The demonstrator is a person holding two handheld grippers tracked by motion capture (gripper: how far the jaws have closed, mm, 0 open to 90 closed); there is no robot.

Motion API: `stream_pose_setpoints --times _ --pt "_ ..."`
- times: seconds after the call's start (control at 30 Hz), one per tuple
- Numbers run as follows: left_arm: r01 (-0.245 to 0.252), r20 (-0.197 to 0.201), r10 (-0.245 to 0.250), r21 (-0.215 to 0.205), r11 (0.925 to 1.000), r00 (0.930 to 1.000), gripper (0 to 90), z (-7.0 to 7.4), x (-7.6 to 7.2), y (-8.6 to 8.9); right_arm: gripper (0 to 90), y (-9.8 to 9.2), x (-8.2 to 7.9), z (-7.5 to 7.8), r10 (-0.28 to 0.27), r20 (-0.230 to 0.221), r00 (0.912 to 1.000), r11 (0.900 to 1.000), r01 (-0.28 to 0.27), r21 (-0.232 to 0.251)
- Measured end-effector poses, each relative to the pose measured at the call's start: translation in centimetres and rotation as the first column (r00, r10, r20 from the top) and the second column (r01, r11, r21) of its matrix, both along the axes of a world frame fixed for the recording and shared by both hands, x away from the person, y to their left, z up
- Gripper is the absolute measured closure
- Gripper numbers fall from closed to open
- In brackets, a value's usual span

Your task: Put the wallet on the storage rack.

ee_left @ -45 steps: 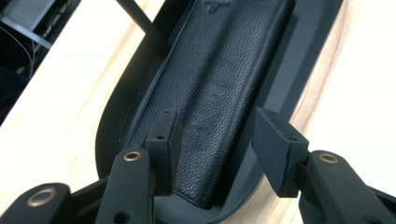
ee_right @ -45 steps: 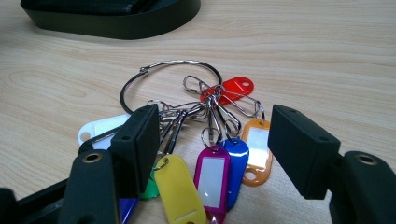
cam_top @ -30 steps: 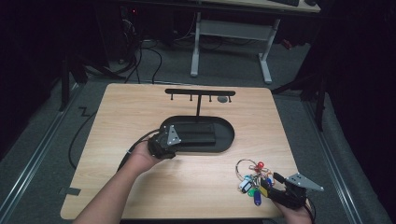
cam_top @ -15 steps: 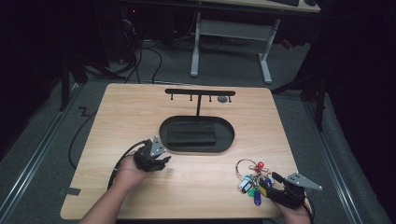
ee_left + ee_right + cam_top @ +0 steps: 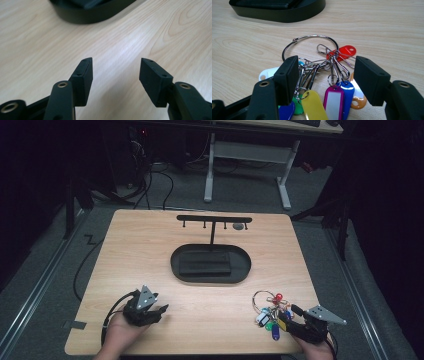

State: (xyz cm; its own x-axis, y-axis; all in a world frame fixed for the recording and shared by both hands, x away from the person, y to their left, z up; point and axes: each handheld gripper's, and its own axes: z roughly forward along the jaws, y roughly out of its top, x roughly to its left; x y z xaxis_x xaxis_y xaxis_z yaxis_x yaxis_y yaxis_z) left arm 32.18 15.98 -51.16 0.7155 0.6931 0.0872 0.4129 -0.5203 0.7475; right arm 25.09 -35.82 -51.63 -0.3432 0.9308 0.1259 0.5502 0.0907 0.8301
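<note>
Your worktop was pale wood. Black oval tray lay at your centre, T-shaped hook rack stood behind it. Key bunch with coloured tags lay near your right front corner.

The left gripper has moved away from the black oval tray at the middle of the table. A second ago it hung at the tray's left rim; now it sits near the table's front edge, well apart from the tray, with the person's left hand drawn back toward the bottom of the high view. Its jaws have just been opening, with bare wood between them. The right gripper has been closing its jaws slightly around the bunch of keys and coloured tags.
</note>
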Motion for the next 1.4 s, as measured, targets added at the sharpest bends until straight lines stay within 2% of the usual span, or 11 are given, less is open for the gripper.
stream_pose_setpoints --times 0.13,0.23,0.3,0.4,0.5,0.6,0.9,1.0,1.13,1.23,1.4 --pt "-0.027 -0.012 0.026 -0.042 0.9988 0.9996 42.7 -0.6 -1.0 1.3 40.6 0.0 0.1 -0.1 0.003 -0.020 0.9998 1.000 -0.003 0.005" --pt "-0.043 -0.048 0.038 -0.103 0.9938 0.9981 42.0 -0.8 -1.3 2.1 43.5 0.1 0.2 0.0 0.004 -0.044 0.9990 1.000 -0.003 0.022" --pt "-0.043 -0.033 0.040 -0.082 0.9957 0.9986 41.8 -0.9 -1.4 2.3 44.0 0.3 0.3 0.1 0.011 -0.049 0.9987 1.000 -0.010 0.022" --pt "-0.040 -0.040 0.037 -0.090 0.9951 0.9985 41.8 -1.2 -1.2 2.5 44.7 0.8 0.3 0.1 0.024 -0.059 0.9980 1.000 -0.024 0.009" --pt "-0.020 -0.025 0.019 -0.075 0.9970 0.9995 41.2 -1.3 -1.3 2.3 44.9 1.4 0.4 0.3 0.034 -0.078 0.9963 0.999 -0.035 -0.011" --pt "-0.003 -0.034 -0.001 -0.099 0.9950 0.9994 41.4 -1.2 -1.3 2.3 46.3 2.0 0.6 0.7 0.036 -0.101 0.9942 0.999 -0.039 -0.027" --pt "0.027 -0.025 -0.030 -0.113 0.9932 0.9992 42.0 -1.1 -1.4 2.5 45.5 3.5 1.6 2.0 0.025 -0.171 0.9849 0.991 -0.047 -0.126" --pt "0.027 -0.029 -0.031 -0.113 0.9932 0.9991 42.1 -1.0 -1.3 2.6 43.9 4.0 2.1 2.5 0.021 -0.194 0.9807 0.984 -0.055 -0.168" --pt "0.031 -0.020 -0.034 -0.129 0.9912 0.9992 40.6 -0.8 -1.4 2.6 43.1 4.3 2.7 3.0 0.031 -0.220 0.9750 0.980 -0.074 -0.187" --pt "0.020 -0.023 -0.024 -0.131 0.9911 0.9994 39.8 -0.8 -1.2 2.6 42.3 4.5 3.1 3.2 0.047 -0.229 0.9724 0.971 -0.098 -0.219" --pt "0.015 -0.030 -0.018 -0.114 0.9934 0.9994 39.2 -0.9 -1.1 2.4 42.3 4.8 3.7 3.8 0.064 -0.260 0.9634 0.959 -0.132 -0.252"
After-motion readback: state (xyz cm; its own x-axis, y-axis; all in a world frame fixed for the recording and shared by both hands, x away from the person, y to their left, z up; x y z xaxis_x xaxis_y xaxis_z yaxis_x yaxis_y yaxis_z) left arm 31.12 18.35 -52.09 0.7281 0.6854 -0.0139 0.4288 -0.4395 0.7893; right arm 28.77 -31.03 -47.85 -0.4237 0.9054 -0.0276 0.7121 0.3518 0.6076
